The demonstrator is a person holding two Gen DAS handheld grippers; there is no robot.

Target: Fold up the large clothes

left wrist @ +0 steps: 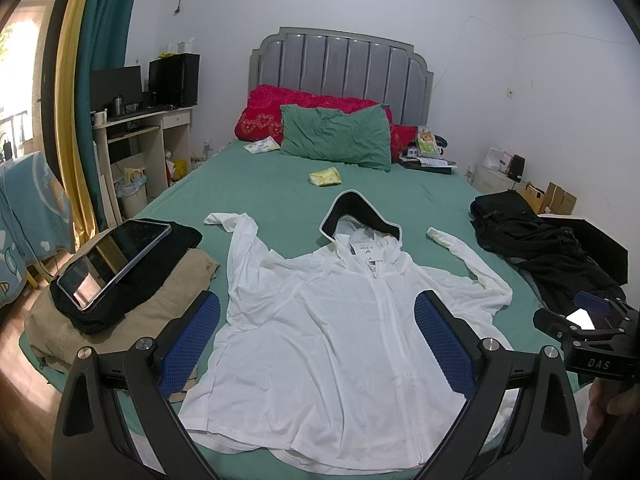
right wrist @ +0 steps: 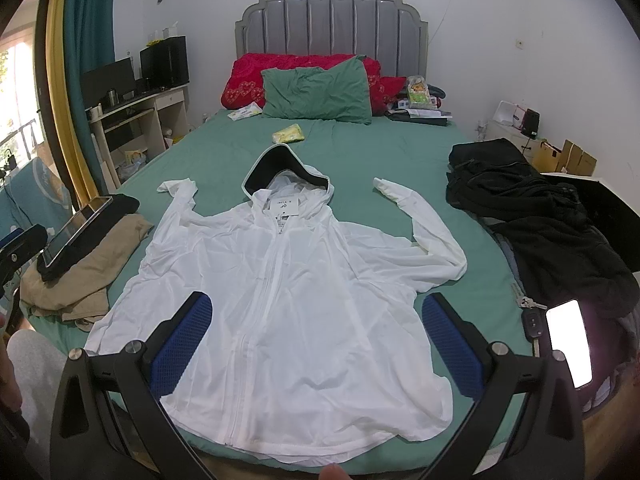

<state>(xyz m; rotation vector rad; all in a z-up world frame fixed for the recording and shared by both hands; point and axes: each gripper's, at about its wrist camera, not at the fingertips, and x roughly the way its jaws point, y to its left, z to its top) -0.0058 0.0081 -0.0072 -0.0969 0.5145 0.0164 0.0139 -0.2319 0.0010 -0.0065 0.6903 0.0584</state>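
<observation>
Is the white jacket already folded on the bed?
No. The white jacket lies spread flat on the green bed, both sleeves out and hood up, with both grippers open above it.

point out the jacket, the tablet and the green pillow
jacket (right wrist: 304,300), right wrist view, middle of the front panel
tablet (left wrist: 114,262), left wrist view, centre of the screen
green pillow (left wrist: 336,136), left wrist view, middle of the pillowcase

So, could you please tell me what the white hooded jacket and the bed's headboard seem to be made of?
White hooded jacket: likely a thin, light synthetic weave with a matte finish; it lies flat with fine creases and looks faintly sheer at the edges.
Headboard: seemingly padded grey leather or leatherette in vertical channels, with glints of light along the top.
</observation>
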